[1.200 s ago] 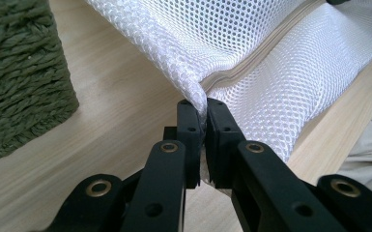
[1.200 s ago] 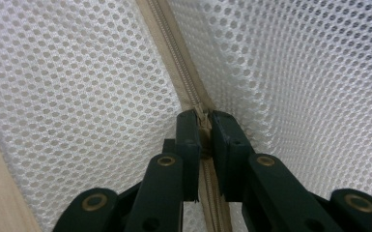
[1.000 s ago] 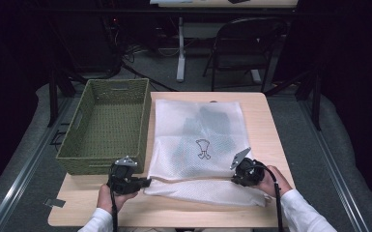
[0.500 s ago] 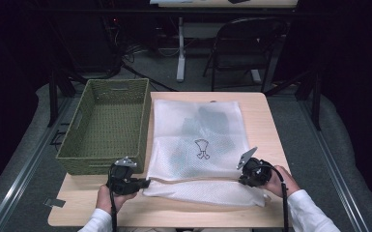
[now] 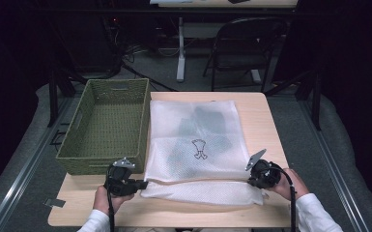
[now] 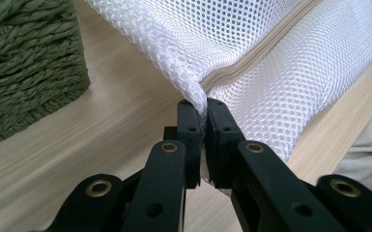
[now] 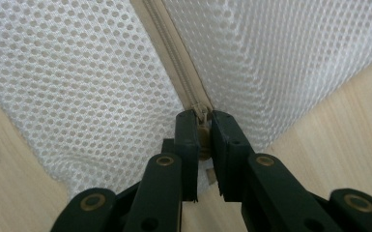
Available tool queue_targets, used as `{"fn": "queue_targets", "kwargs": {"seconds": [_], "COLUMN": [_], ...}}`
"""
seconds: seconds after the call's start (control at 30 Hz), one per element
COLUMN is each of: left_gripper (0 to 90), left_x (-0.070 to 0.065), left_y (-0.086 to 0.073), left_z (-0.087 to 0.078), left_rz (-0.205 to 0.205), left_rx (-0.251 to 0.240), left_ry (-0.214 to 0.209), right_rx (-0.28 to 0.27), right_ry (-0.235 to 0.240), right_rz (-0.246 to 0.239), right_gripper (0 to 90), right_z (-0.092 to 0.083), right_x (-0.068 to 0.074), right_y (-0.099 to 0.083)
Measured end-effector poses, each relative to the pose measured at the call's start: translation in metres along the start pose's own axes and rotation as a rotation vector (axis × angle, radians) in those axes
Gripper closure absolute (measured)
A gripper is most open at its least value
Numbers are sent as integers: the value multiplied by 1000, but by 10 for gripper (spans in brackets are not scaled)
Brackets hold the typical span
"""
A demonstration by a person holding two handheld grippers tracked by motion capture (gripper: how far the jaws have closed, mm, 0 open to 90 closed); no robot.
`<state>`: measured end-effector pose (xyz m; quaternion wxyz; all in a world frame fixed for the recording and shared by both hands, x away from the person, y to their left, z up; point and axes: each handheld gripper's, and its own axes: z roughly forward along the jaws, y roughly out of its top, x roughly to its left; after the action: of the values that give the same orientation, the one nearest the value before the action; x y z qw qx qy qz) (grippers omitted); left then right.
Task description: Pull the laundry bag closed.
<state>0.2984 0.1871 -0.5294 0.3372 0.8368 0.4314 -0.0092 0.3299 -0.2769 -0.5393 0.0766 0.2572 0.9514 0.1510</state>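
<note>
A white mesh bag lies flat on the wooden table, with dark clothing faintly visible inside. Its zipper runs along the near folded edge. At the bag's near left corner, my left gripper is shut on the mesh; in the left gripper view the fabric bunches between the tips of that gripper. Near the bag's near right corner, my right gripper is shut on the zipper pull, which sits between the tips of the gripper at the end of the beige zipper tape.
A green woven basket stands on the table's left half, touching the bag's left side; its wall is close to my left gripper. A folding chair and a table leg stand on the floor beyond the far edge.
My right gripper has slid to the right along the bag's near edge with the zipper pull in it. The left gripper has stayed put on the corner.
</note>
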Motion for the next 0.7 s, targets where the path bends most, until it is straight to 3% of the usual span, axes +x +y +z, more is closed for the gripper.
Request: {"fn": "queue_targets", "kwargs": {"seconds": [0.43, 0.5, 0.6, 0.7], "left_gripper": [839, 761, 561, 426], "left_x": [3, 5, 8, 7], "left_y": [4, 4, 3, 3], "left_z": [6, 7, 9, 4], "left_rz": [10, -5, -32, -40], "left_rx": [31, 48, 89, 60], "left_ry": [26, 23, 16, 10], "right_rx": [7, -7, -34, -55], "right_ry": [7, 26, 42, 46], "right_rz": [19, 30, 55, 67], "right_gripper": [792, 671, 494, 379], "right_z": [3, 3, 1, -1], "right_x": [0, -1, -1, 0], "right_y": [1, 3, 5, 8]}}
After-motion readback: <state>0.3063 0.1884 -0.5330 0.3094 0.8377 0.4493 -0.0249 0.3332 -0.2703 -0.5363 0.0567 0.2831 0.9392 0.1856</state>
